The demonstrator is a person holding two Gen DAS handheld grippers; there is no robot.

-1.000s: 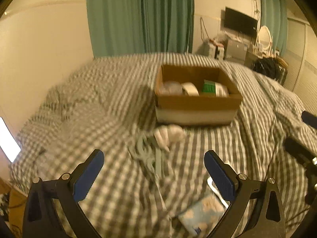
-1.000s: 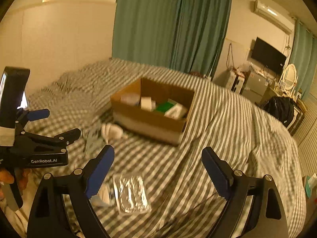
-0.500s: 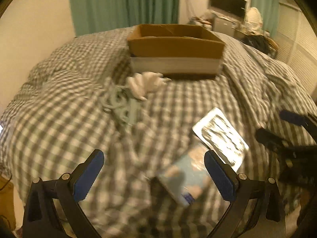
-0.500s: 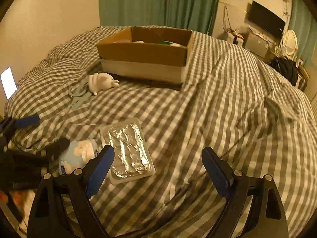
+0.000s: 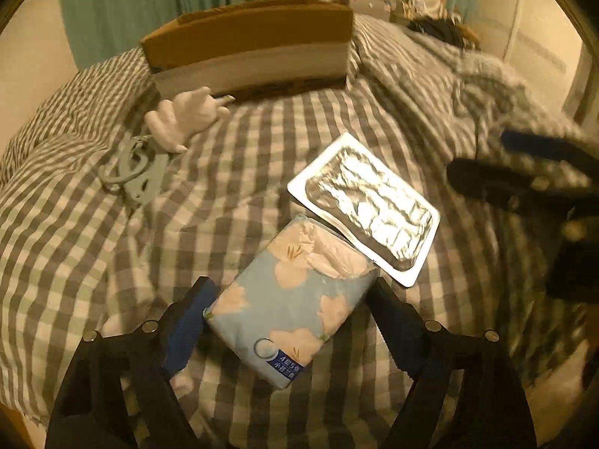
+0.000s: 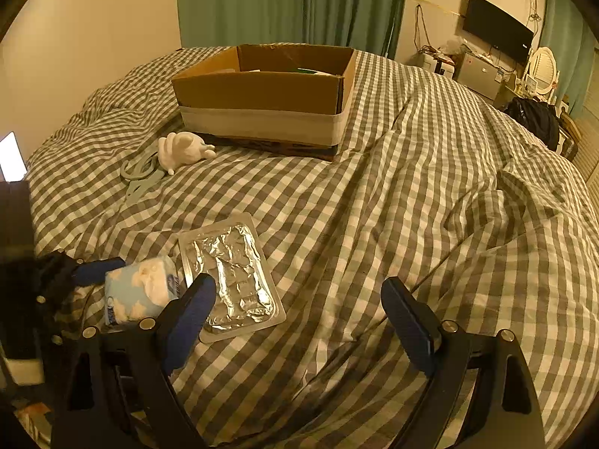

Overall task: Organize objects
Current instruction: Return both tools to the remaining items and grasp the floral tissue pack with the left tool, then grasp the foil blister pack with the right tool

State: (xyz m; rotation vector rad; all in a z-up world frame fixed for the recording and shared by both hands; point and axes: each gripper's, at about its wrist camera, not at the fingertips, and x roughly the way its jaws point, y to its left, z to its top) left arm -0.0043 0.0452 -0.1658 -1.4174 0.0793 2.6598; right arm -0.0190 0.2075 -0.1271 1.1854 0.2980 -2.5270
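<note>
Left claw (image 5: 290, 314) astride tissue pack (image 5: 292, 299), contact unclear; box (image 6: 262, 89) contents mostly hidden.

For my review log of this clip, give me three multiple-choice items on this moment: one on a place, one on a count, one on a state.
1. Where does the silver foil blister tray lie?
A. inside the box
B. on the checked bedcover, beside the pale blue tissue pack
C. on the floor

2. How many loose items lie on the bedcover outside the brown cardboard box?
A. two
B. four
C. six

3. How does the left gripper stand?
A. open, fingers on either side of the tissue pack
C. shut on the scissors
B. out of view

Answers: 1 B, the tray lies next to the pack on the cover; 2 B, tray, pack, white glove and grey-green scissors; 3 A, a blue pad shows on each side of the pack.
</note>
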